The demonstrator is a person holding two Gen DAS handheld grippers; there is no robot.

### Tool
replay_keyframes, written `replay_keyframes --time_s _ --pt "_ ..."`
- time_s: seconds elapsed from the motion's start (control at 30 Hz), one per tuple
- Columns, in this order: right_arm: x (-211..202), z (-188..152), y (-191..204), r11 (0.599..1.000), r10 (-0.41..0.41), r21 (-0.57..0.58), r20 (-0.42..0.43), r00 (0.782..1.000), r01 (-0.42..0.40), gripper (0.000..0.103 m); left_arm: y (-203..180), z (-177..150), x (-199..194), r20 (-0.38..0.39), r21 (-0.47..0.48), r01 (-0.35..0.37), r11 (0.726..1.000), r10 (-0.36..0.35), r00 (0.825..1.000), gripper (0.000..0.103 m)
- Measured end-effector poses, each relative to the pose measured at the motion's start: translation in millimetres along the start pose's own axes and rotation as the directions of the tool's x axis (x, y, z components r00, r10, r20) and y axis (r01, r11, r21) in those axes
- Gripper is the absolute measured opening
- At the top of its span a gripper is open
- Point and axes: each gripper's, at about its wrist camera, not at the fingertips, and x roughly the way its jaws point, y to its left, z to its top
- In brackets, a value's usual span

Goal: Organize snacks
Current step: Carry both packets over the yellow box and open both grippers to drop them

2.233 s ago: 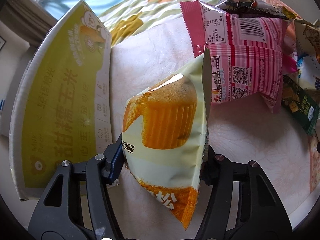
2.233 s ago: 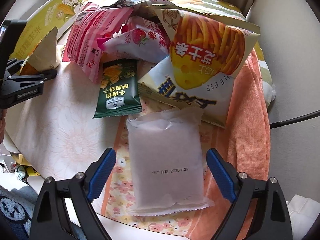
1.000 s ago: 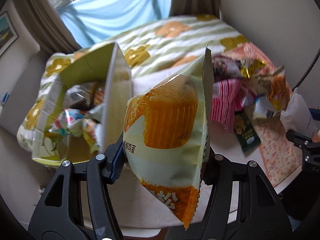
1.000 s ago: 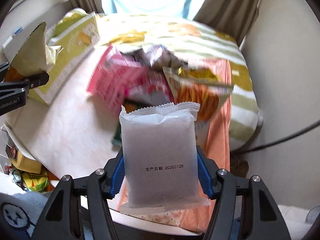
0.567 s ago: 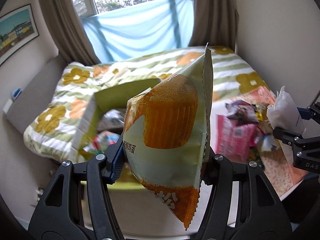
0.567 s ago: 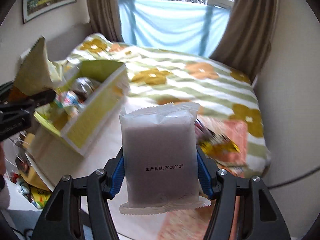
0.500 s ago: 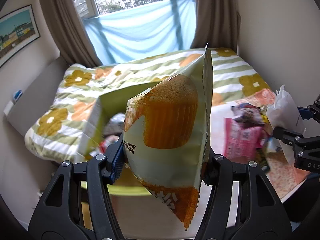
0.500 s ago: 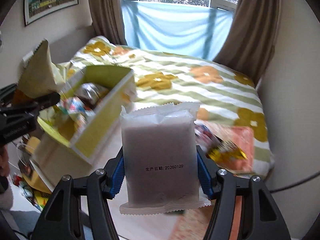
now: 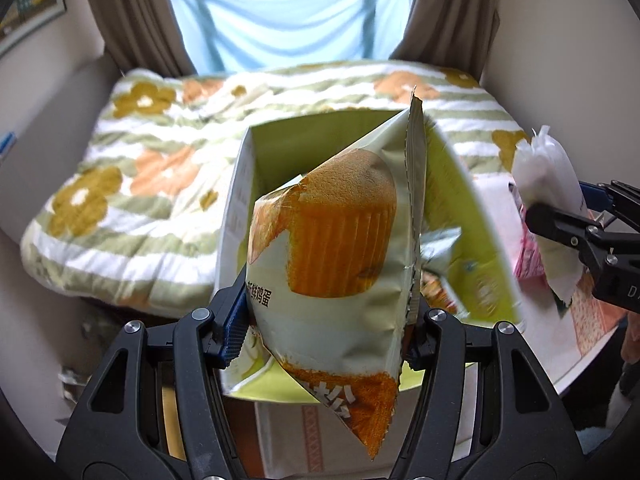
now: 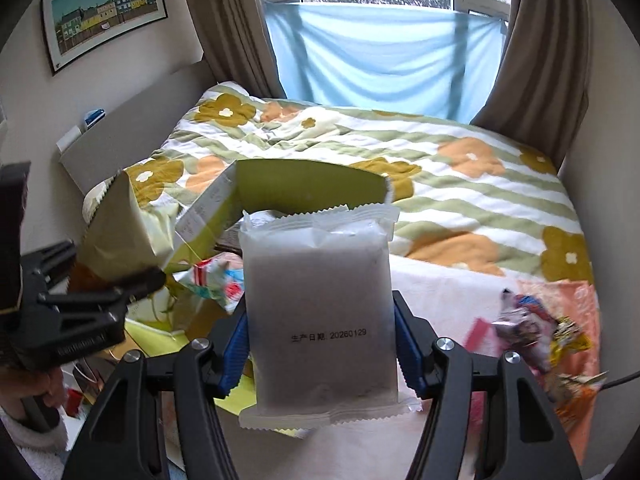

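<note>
My left gripper (image 9: pixel 326 328) is shut on a pale green cake packet (image 9: pixel 332 264) with an orange cupcake picture, held upright over the open yellow-green cardboard box (image 9: pixel 476 248). My right gripper (image 10: pixel 320 344) is shut on a white frosted snack packet (image 10: pixel 320 312) with a printed date, held in front of the same box (image 10: pixel 304 188). Several snacks (image 10: pixel 216 280) lie inside the box. The left gripper (image 10: pixel 96 296) with its cake packet (image 10: pixel 120 236) shows at the left of the right wrist view. The right gripper (image 9: pixel 576 236) with the white packet (image 9: pixel 548 184) shows at the right of the left wrist view.
A pile of loose snack packets (image 10: pixel 532 332) lies on the table with its floral cloth (image 10: pixel 448 292) to the right of the box. A bed with a flowered, striped quilt (image 9: pixel 160 184) fills the space behind. A person's hand and sleeve (image 10: pixel 28 408) are at lower left.
Both grippers have swung left from the snack pile to the box, each keeping its packet. The box now lies directly behind both packets, and the pile has slid to the right edge.
</note>
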Motion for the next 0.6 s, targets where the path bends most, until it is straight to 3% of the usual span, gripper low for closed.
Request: replay_keyframes --time_s 0.3,0.37,0.4,0.43,0.47,0.6 --pt "23.5 -6.2 26.0 0.996 -0.02 0.083 -0.058 0.998 0.025 0.059 23.4 -8.3 26.9 -0.079 0.05 0.121 0.991 -0.117 0.99 0.057" --pt "25.0 -6.9 26.2 0.996 -0.028 0.087 -0.068 0.997 0.034 0.059 25.9 -9.7 30.2 -0.095 0.037 0.151 0.988 -0.147 0.985 0.062" --pt "25.5 -6.9 25.9 0.996 -0.031 0.087 -0.07 0.997 0.037 0.059 26.5 -10.1 30.5 -0.101 0.033 0.158 0.987 -0.154 0.983 0.073" --pt "25.7 -6.9 25.7 0.995 -0.03 0.088 -0.071 0.997 0.036 0.059 26.1 -10.1 28.0 -0.101 0.032 0.157 0.987 -0.153 0.983 0.094" --pt "26.7 -6.6 25.5 0.996 -0.026 0.089 -0.073 0.997 0.033 0.059 25.7 -9.9 24.0 -0.093 0.032 0.153 0.988 -0.149 0.984 0.103" --pt "27.8 -5.2 24.2 0.994 0.001 0.108 -0.083 0.997 0.008 0.059 30.0 -8.9 1.8 -0.051 0.01 0.171 0.985 -0.17 0.984 0.103"
